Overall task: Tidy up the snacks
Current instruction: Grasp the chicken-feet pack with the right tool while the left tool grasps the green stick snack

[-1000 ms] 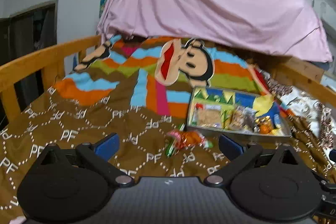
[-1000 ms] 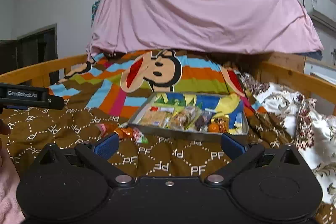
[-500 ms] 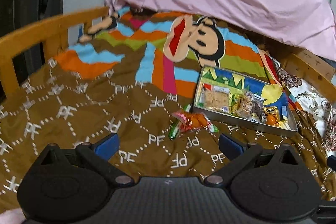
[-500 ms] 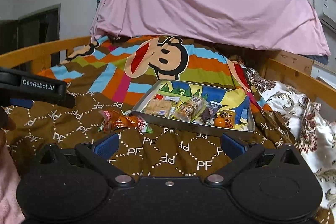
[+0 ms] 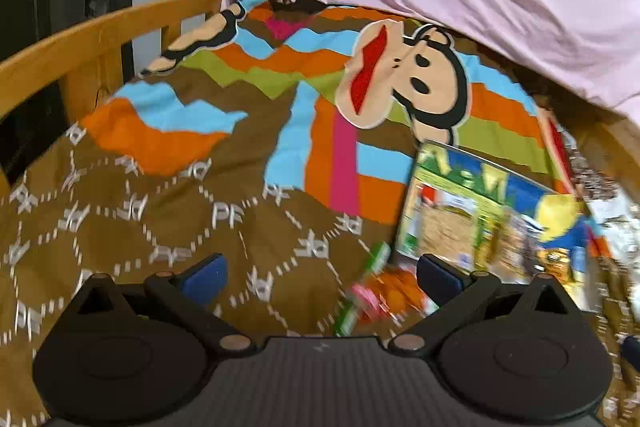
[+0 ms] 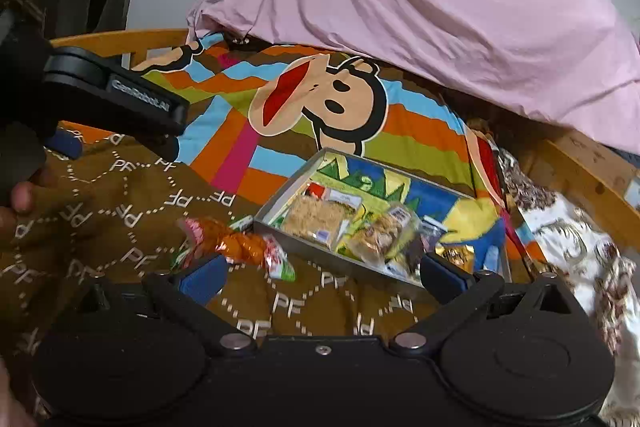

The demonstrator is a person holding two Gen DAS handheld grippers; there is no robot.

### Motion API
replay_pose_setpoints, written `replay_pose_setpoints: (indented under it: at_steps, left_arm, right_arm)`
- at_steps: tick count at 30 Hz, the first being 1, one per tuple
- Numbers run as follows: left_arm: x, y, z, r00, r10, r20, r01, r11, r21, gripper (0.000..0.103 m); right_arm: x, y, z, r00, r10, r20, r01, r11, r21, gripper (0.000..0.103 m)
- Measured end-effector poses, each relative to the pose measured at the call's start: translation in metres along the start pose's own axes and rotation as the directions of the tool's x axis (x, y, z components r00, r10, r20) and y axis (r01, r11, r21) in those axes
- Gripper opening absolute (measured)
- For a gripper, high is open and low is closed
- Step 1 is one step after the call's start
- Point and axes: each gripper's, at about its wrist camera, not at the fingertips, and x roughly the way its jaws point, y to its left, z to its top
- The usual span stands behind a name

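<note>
Both hand-held grippers spread, empty, above the bed.
Risk: left hand-held gripper (image 5: 320, 277) or right hand-held gripper (image 6: 322, 273) pinches blanket (image 6: 132, 223) with loose snack wrappers (image 6: 240, 247), or nudges tray (image 6: 344, 261).

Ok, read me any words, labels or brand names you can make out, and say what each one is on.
"GenRobot.AI": white lettering on the side of the left tongs, seen from the right wrist camera.
"PF": repeated in white across the brown bedspread.
Snack wrappers in the tray and the loose snack packets: print too small or blurred to read.
</note>
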Motion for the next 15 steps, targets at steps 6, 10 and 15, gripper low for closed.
replay_pose_setpoints:
  at_steps: [6, 10, 15]
  left_arm:
    - [0.07, 0.008, 0.016, 0.997, 0.034, -0.068, -0.032, 0.999, 0.034, 0.103]
    - [0.104, 0.034, 0.019, 0.991, -0.042, -0.128, 0.033, 0.997, -0.07, 0.103]
    - [0.118, 0.052, 0.023, 0.991, -0.105, -0.079, 0.091, 0.983, -0.16, 0.103]
  right_arm:
    - [0.056, 0.018, 0.007, 0.999, 0.016, -0.038, -0.015, 1.0, 0.016, 0.102]
    - [0.09, 0.038, 0.008, 0.997, 0.061, -0.057, -0.061, 0.998, 0.008, 0.102]
    - [0.124, 0.069, 0.009, 0.989, 0.142, -0.049, -0.143, 0.99, -0.022, 0.102]
